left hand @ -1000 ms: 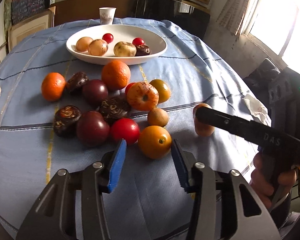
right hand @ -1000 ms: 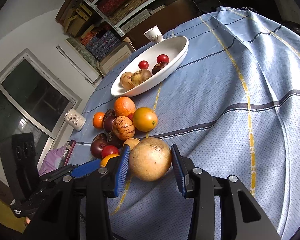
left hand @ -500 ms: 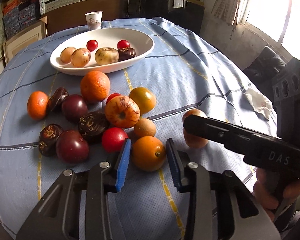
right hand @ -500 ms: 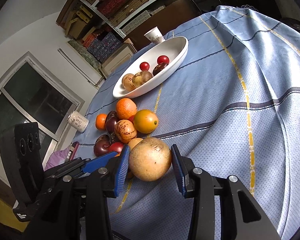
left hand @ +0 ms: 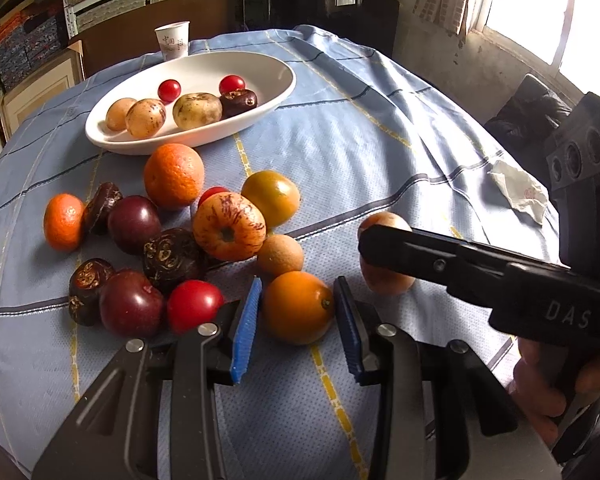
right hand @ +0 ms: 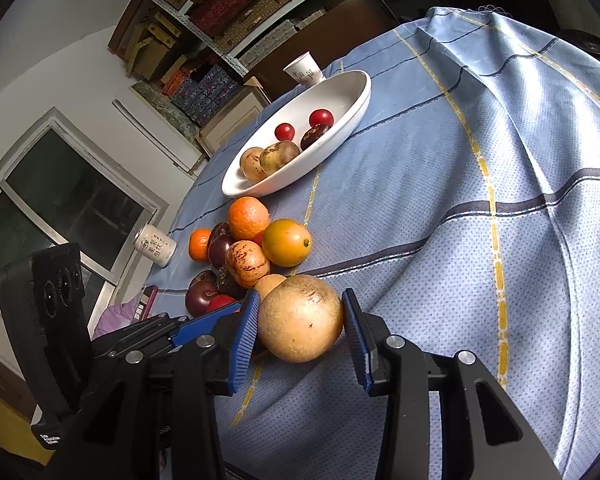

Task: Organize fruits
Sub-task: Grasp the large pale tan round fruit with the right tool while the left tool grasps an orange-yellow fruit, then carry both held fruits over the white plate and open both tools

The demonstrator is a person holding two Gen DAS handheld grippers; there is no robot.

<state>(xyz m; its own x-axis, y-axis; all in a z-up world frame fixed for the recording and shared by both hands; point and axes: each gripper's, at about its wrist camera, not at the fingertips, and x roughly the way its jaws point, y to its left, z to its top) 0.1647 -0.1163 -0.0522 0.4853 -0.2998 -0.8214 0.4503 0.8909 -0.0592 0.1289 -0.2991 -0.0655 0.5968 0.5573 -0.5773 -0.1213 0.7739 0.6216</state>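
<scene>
Between the left gripper (left hand: 296,310) fingers, narrowly closed on it, a glossy orange fruit (left hand: 298,307) with a small stem dimple.

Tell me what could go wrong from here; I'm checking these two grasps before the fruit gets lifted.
1. The left gripper holds the orange fruit only near its fingertips; round and smooth, it may slip out.
2. The red tomato touches that gripper's finger and could roll.
3. The right gripper clamps a tan pear, which may bruise.

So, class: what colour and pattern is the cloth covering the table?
The tablecloth is light blue with dark and yellow grid stripes, clearest in the right wrist view.
</scene>
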